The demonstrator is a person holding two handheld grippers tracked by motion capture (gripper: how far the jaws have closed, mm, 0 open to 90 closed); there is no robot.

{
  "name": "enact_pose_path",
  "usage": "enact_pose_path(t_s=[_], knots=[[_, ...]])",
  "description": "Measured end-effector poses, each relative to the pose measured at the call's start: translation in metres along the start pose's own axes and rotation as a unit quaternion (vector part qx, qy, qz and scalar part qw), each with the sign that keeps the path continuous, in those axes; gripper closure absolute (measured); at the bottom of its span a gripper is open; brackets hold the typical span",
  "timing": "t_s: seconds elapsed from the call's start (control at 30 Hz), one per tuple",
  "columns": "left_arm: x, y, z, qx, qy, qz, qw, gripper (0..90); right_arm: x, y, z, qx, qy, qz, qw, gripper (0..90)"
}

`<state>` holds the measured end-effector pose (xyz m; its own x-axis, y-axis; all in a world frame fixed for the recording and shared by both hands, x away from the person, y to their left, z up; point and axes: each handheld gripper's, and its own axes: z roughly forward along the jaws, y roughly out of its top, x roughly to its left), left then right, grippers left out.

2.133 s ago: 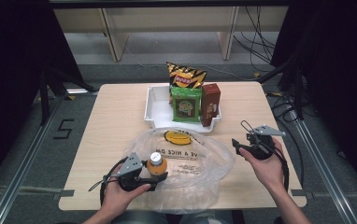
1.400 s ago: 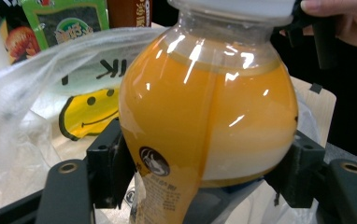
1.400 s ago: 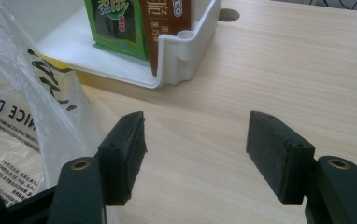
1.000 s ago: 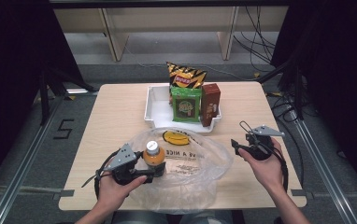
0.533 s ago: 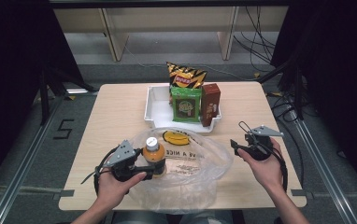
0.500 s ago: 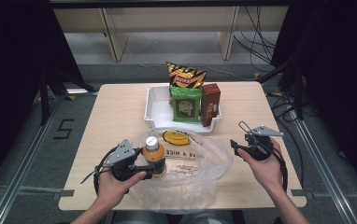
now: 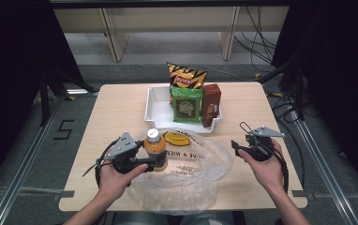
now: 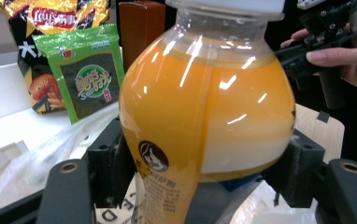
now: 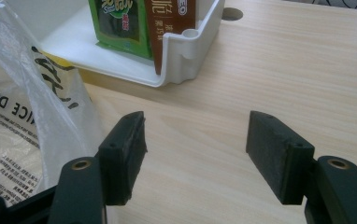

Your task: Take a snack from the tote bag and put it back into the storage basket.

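left gripper point(image 7: 154, 161): clenched on the orange juice bottle point(image 7: 154, 149), pads on both sides of its body | bottle: upright over the clear plastic bag point(image 7: 191, 180), near side of the white tray point(image 7: 154, 108) | right gripper point(image 7: 237, 146): released, nothing between pads, above bare tabletop just right of the bag
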<state>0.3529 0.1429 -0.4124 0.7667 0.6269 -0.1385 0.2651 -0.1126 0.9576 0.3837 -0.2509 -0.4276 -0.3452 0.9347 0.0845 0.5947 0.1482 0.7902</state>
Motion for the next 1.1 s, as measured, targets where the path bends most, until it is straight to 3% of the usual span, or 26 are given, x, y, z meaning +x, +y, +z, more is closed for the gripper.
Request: enact_pose_path(t_s=[0.13,0.4,0.43,0.6,0.63,0.77,0.87,0.97,1.0,1.1], knots=[[0.002,0.004,0.003,-0.008,-0.005,0.001,1.0,32.2,-0.005,0.0,0.0,-0.009,-0.001,-0.02,0.9998,38.1],[0.007,0.013,0.005,-0.011,-0.001,0.005,0.9999,32.4,-0.003,-0.003,-0.001,-0.008,-0.005,-0.003,0.9999,38.1],[0.008,0.014,0.006,-0.012,-0.001,0.005,0.9999,32.3,-0.006,-0.003,-0.001,-0.008,-0.006,-0.018,0.9998,38.1],[0.012,0.019,0.007,-0.018,0.001,0.005,0.9998,32.4,-0.006,-0.004,-0.001,-0.01,0.0,-0.006,0.9999,38.1],[0.013,0.02,0.008,-0.023,-0.003,0.004,0.9997,32.4,-0.007,-0.004,-0.002,-0.011,-0.007,-0.016,0.9998,38.2],[0.016,0.023,0.009,-0.021,0.002,0.005,0.9998,32.5,-0.007,-0.005,-0.002,-0.015,-0.008,-0.008,0.9998,38.1],[0.02,0.025,0.012,-0.024,0.0,0.006,0.9997,32.5,-0.009,-0.006,-0.002,-0.015,-0.012,-0.017,0.9997,38.1],[0.022,0.027,0.013,-0.02,0.004,0.007,0.9998,32.5,-0.009,-0.005,-0.003,-0.015,-0.009,-0.01,0.9998,38.0],[0.023,0.027,0.014,-0.02,0.004,0.006,0.9998,32.5,-0.006,-0.006,-0.004,-0.008,-0.012,0.003,0.9999,38.0],[0.025,0.029,0.016,-0.022,0.004,0.009,0.9997,32.6,-0.006,-0.006,-0.003,-0.008,-0.013,0.001,0.9999,38.1]])
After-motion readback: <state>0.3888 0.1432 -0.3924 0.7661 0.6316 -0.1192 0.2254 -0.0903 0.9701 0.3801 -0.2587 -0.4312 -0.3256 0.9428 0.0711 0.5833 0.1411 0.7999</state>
